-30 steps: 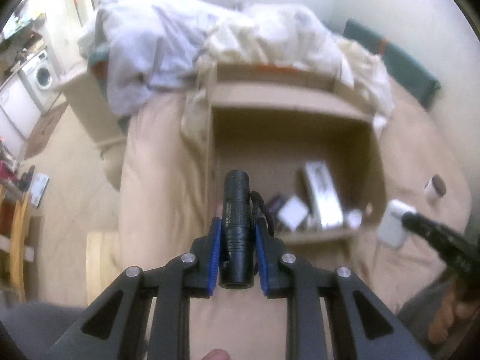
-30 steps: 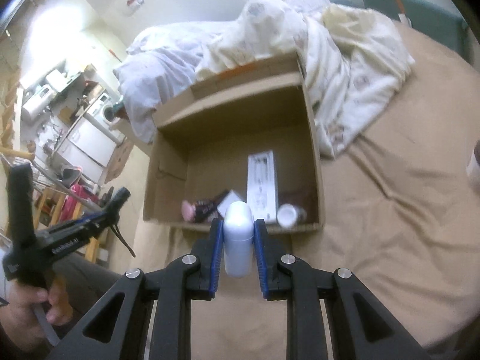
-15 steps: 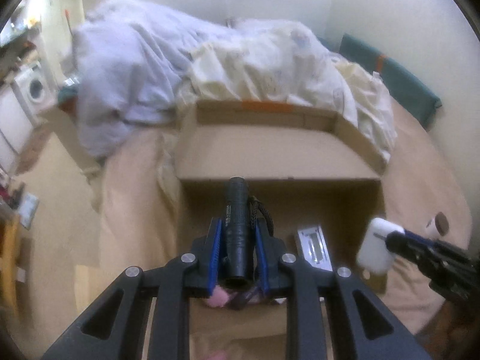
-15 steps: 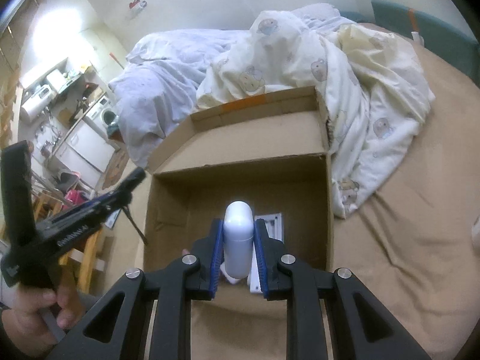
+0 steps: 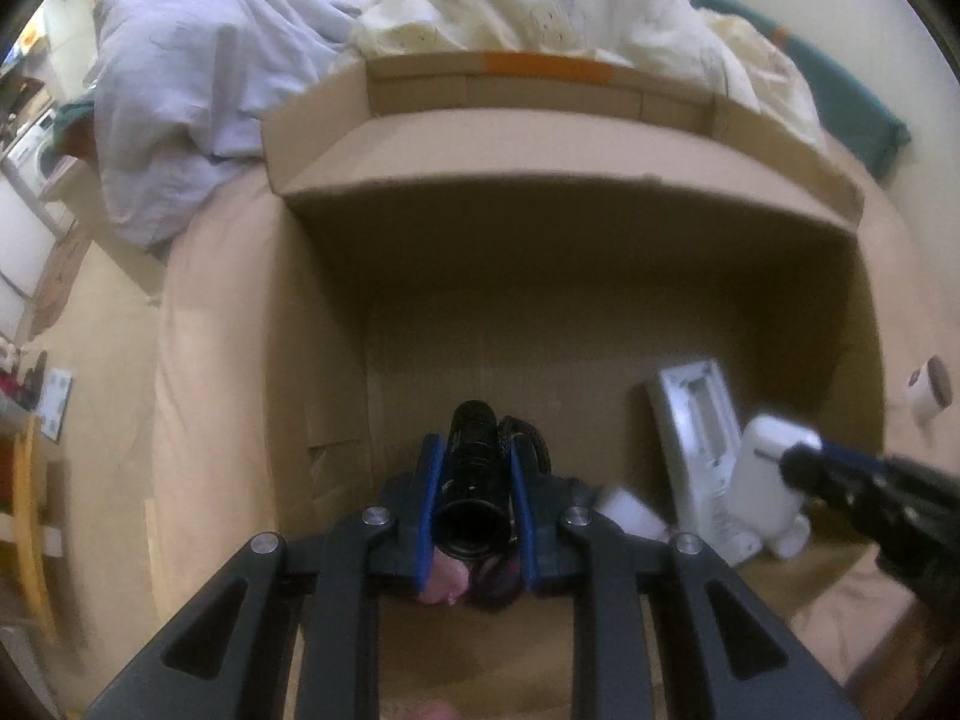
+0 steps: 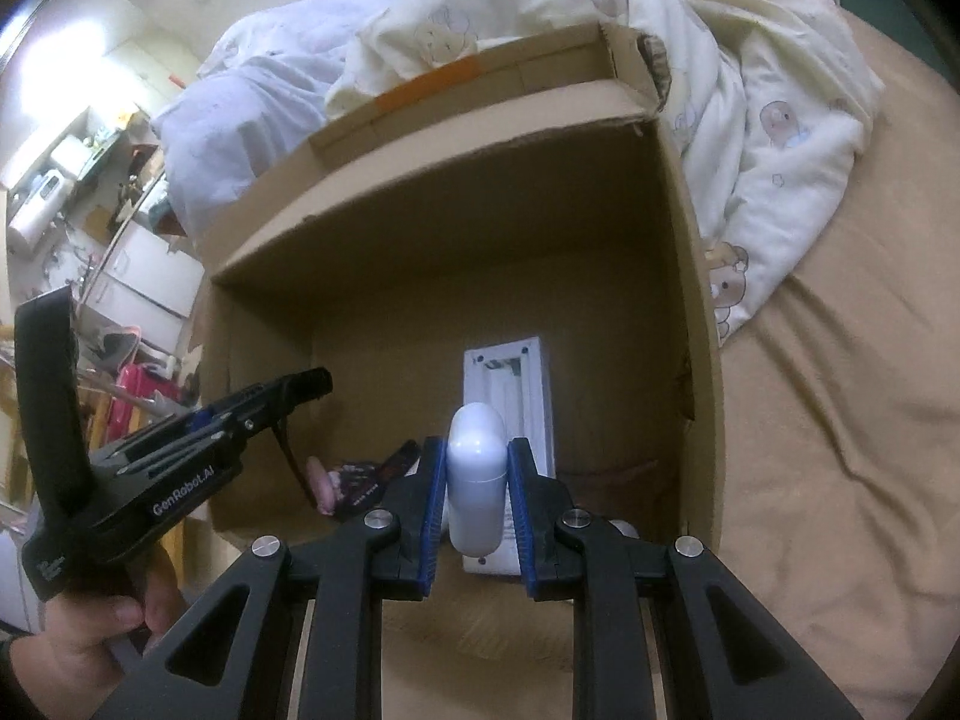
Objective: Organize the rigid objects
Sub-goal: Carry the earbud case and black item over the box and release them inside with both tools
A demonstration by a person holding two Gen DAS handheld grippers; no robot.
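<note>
An open cardboard box (image 5: 540,228) (image 6: 690,276) lies on the bed. My left gripper (image 5: 474,462) is shut on a black flashlight (image 5: 474,480) with a cord, held over the box's near left part; it shows in the right wrist view (image 6: 288,390) too. My right gripper (image 6: 477,462) is shut on a white rounded bottle (image 6: 477,480), held over the near right part; the bottle shows in the left wrist view (image 5: 768,468). A white flat case (image 5: 696,438) (image 6: 516,372), a pink item (image 6: 318,480) and a dark packet (image 6: 372,474) lie in the box.
Crumpled white and cream duvets (image 5: 288,60) (image 6: 750,90) press against the box's far side. Tan bedsheet (image 6: 840,420) lies right of the box. A small white jar (image 5: 927,393) sits on the sheet to the right. Room furniture stands at far left (image 6: 90,180).
Both grippers moved forward and down over the box, which now fills both views. Each keeps its object held.
</note>
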